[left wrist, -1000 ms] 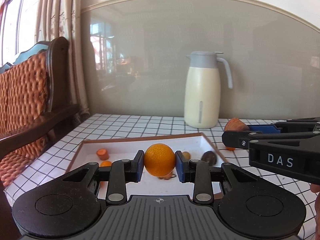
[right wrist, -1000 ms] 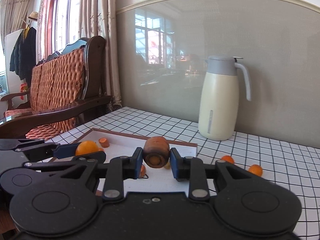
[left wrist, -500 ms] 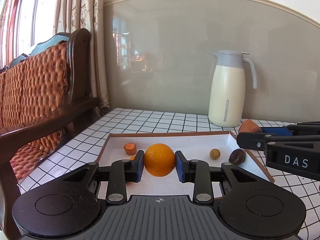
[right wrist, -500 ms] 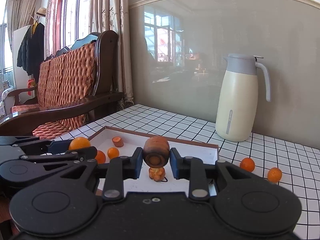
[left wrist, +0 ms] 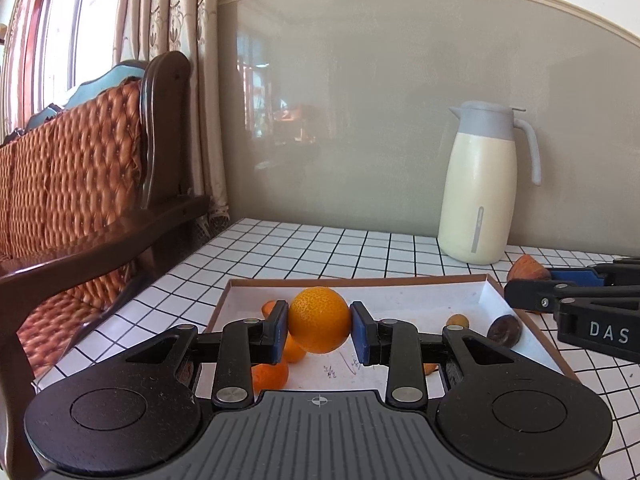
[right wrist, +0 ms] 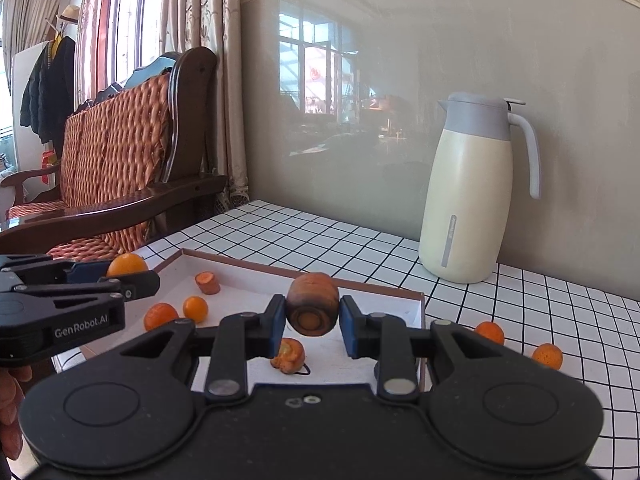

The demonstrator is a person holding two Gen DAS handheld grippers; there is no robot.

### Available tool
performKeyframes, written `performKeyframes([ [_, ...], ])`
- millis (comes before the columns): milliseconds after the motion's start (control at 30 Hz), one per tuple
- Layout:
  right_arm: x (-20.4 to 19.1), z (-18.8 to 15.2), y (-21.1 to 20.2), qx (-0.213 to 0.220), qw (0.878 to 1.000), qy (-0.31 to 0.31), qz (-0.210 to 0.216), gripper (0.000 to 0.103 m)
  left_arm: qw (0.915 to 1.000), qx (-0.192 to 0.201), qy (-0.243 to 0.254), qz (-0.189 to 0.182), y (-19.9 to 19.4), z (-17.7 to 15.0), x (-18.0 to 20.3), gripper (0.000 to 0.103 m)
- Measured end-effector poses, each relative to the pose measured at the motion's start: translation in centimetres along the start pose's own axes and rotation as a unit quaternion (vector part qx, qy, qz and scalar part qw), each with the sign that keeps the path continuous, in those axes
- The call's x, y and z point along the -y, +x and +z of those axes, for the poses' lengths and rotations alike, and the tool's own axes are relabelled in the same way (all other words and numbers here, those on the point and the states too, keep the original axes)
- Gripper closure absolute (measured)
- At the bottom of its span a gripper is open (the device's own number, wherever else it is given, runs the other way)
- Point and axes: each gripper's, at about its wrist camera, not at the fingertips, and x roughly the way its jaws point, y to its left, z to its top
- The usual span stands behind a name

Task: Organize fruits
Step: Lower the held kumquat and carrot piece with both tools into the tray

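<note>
Left gripper (left wrist: 319, 331) is closed on an orange (left wrist: 319, 319), blue pads pressed to both sides, held above the white tray (left wrist: 424, 294) on the checkered surface (left wrist: 320, 248). Right gripper (right wrist: 312, 321) is clamped on a carrot chunk (right wrist: 312, 309), cut face toward the camera, also over the tray. Small oranges (right wrist: 195, 309) and another carrot piece (right wrist: 207, 282) lie in the tray; two small oranges (right wrist: 547, 356) sit on the surface near a cream thermos jug (right wrist: 470, 196).

Jug (left wrist: 482, 184) behind tray (left wrist: 400, 283)
</note>
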Motion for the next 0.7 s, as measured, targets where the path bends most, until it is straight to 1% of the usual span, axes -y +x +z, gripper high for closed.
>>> performKeyframes([
  [433, 1.6, 0.3, 2.6, -0.010, 1.000, 0.000, -0.008, 0.083, 1.0000, -0.005, 0.002, -0.007, 2.9, 0.5, 0.0, 0.070],
  [700, 2.5, 0.6, 4.5, -0.018, 1.000, 0.003, -0.009, 0.083, 0.9999, -0.015, -0.005, -0.002, 5.0, 0.7, -0.7, 0.070],
])
